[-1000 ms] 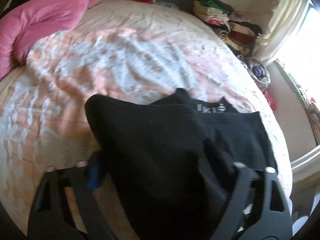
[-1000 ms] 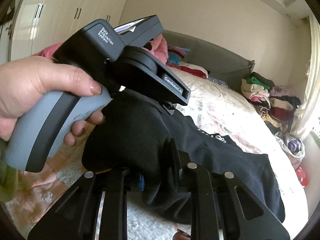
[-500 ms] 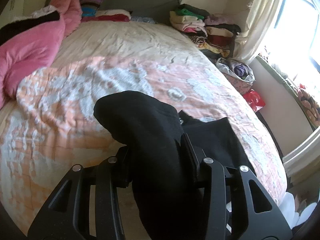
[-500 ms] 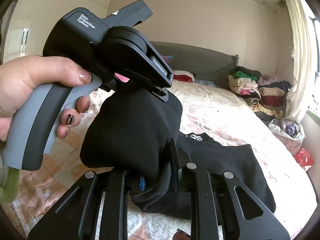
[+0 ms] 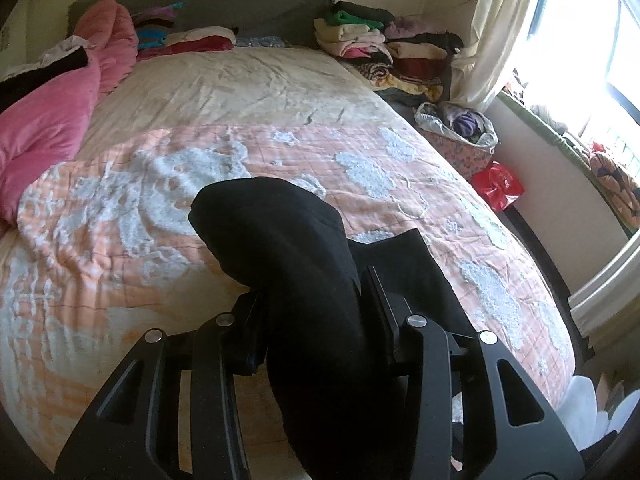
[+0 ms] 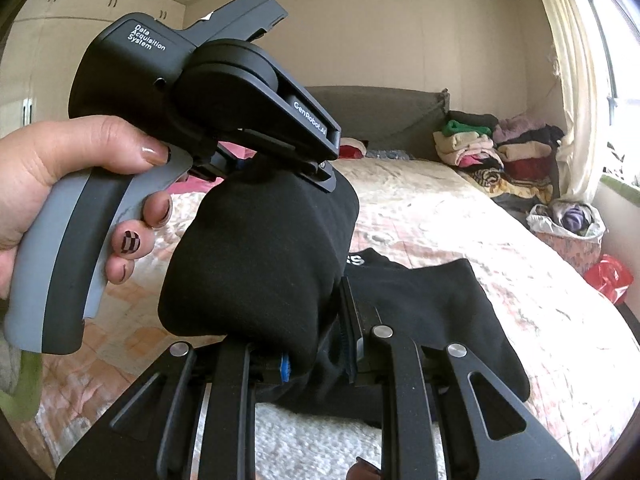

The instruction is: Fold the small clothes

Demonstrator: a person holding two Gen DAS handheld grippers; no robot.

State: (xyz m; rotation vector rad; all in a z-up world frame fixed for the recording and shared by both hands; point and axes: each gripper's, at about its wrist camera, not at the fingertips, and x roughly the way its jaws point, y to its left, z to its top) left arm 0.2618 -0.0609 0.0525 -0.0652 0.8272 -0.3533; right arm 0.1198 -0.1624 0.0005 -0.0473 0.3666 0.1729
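Note:
A black garment (image 5: 280,240) is bunched up and lifted off the peach and white quilt (image 5: 140,200). My left gripper (image 5: 312,292) is shut on one thick fold of it, the cloth filling the gap between the pads. My right gripper (image 6: 316,336) is shut on the same garment (image 6: 260,260) just below. In the right wrist view a hand (image 6: 60,168) holds the left gripper's body (image 6: 180,80) above the bunch. The garment's trailing part (image 6: 432,304) still lies on the bed, with white lettering (image 6: 354,260) on its band.
A pink duvet (image 5: 48,120) is heaped at the bed's left. Stacks of folded clothes (image 5: 380,40) stand at the far right by the headboard. A lined basket (image 5: 460,128) and a red bag (image 5: 496,190) sit on the floor beside a curtain (image 5: 496,28).
The left jaws have gone from wide apart around the cloth to pressed on it. Both grippers have lifted the bunched garment up and back, and less of it lies on the quilt.

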